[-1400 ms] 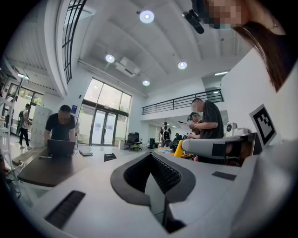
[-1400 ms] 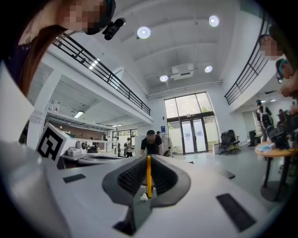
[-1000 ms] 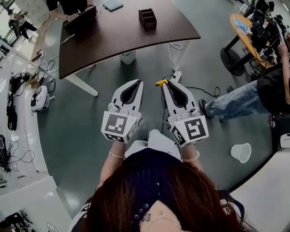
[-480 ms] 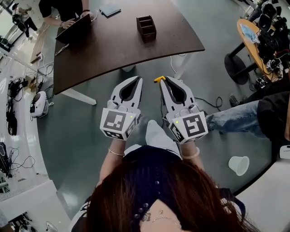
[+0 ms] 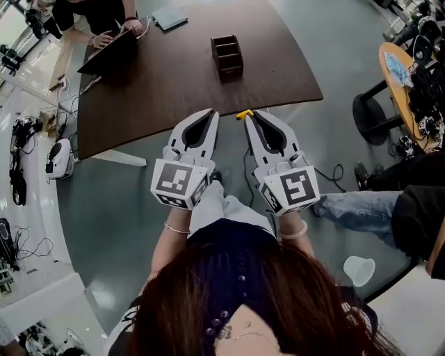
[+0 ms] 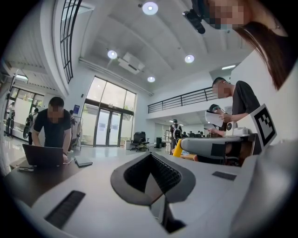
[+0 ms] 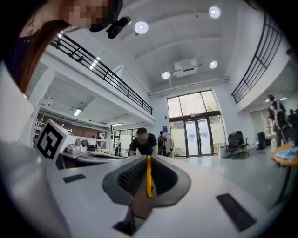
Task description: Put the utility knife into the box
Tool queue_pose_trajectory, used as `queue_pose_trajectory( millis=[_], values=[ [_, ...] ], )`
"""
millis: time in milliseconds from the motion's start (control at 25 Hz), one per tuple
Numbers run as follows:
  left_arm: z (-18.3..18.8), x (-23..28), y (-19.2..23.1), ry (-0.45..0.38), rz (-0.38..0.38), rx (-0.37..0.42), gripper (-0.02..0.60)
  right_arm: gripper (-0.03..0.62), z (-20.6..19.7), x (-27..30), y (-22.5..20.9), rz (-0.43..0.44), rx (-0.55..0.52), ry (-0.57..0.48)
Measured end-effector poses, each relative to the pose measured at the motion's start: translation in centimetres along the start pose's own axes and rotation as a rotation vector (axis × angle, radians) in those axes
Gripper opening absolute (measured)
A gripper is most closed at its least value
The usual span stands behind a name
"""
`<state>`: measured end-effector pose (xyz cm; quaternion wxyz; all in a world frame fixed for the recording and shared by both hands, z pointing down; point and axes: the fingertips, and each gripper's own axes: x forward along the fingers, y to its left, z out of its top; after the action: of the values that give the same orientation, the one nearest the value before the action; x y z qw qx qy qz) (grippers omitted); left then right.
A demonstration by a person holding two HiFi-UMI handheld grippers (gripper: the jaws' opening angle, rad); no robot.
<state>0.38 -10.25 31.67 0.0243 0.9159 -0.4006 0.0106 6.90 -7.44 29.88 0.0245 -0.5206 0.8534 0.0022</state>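
Note:
A yellow utility knife (image 5: 244, 115) sticks out leftward from the tips of my right gripper (image 5: 250, 117), which is shut on it just at the near edge of the dark table (image 5: 174, 76). In the right gripper view the knife (image 7: 148, 175) shows as a thin yellow strip clamped between the jaws. A dark brown compartmented box (image 5: 227, 57) stands on the table, beyond both grippers. My left gripper (image 5: 211, 115) is held beside the right one, jaws shut with nothing between them; in its own view (image 6: 156, 204) the jaws meet.
A person types on a laptop (image 5: 106, 53) at the table's far left corner, with a grey notebook (image 5: 170, 19) nearby. A round wooden table (image 5: 410, 83) with gear stands to the right. A white cup (image 5: 358, 270) and cables lie on the floor; a seated person's legs (image 5: 361, 208) are at right.
Both grippers have come forward to the table's near edge, the right one still holding the knife. The box and table appear closer in the head view.

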Motion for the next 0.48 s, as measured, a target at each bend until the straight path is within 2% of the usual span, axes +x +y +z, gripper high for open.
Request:
queue_pose_trajectory(
  millis=[200, 480],
  values=[
    [-0.3, 5.0, 3.5, -0.001, -0.017, 0.011, 0.000, 0.033, -1.1, 4.5, -3.5, -0.027, 0.006, 0.013],
    [-0.5, 11.7, 8.6, 0.008, -0.077, 0.007, 0.000, 0.032, -1.5, 11.3, -8.1, -0.104, 0.002, 0.029]
  ],
)
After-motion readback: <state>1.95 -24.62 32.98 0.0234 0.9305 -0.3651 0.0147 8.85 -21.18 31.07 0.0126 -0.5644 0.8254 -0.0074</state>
